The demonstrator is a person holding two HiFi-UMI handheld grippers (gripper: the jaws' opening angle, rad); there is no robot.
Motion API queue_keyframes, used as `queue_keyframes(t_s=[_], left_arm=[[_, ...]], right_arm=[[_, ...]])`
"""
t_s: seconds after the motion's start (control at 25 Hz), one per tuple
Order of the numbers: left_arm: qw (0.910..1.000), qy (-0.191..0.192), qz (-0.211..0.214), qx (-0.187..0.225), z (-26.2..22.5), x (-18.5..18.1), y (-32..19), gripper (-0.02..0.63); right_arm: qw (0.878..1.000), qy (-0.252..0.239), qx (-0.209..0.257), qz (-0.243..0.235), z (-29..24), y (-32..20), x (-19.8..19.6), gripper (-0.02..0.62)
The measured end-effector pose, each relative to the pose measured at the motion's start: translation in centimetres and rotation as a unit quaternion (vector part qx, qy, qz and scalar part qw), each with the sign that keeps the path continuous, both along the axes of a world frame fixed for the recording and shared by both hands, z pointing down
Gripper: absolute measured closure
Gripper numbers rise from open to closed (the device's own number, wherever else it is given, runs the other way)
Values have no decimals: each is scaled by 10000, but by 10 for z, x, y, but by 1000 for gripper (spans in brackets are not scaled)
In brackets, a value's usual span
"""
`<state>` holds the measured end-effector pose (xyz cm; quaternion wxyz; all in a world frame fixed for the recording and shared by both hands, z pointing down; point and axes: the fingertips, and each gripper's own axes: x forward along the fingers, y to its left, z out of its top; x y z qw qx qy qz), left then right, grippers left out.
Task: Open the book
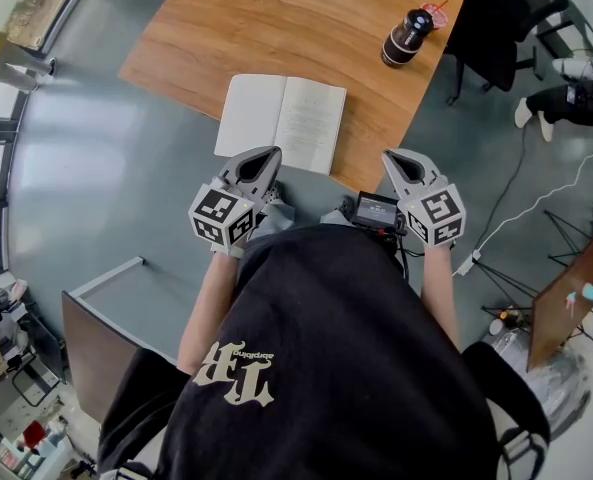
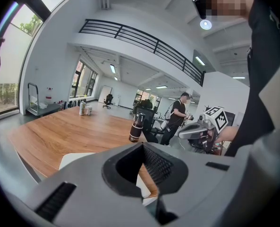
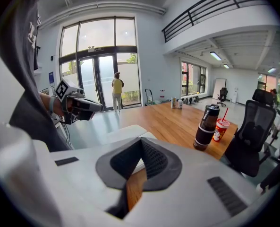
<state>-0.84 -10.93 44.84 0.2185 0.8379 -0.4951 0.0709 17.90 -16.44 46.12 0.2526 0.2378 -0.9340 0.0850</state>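
Note:
The book (image 1: 281, 120) lies open with its white pages up, near the front edge of the wooden table (image 1: 276, 18). My left gripper (image 1: 268, 154) hovers just short of the book's near edge, jaws shut and empty. My right gripper (image 1: 394, 158) is level with it, off the table's front corner to the book's right, also shut with nothing in it. In the left gripper view the left gripper (image 2: 142, 148) points over the book (image 2: 76, 159). The right gripper view shows the right gripper (image 3: 140, 141) with the book (image 3: 125, 132) beyond its tips.
A dark bottle (image 1: 406, 36) and a red cup with a straw (image 1: 436, 13) stand at the table's far right corner. A black office chair (image 1: 496, 23) sits beside that corner. A brown cabinet (image 1: 106, 328) stands at my lower left. A white cable (image 1: 536, 208) runs over the floor at right.

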Motion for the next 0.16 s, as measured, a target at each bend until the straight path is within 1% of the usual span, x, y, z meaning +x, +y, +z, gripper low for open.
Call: queue_keyframes(t_s=[0.16], left_arm=[[10000, -59, 19, -32, 3, 0, 0, 600]], right_arm=[[10000, 10, 16, 15, 0, 0, 0, 607]])
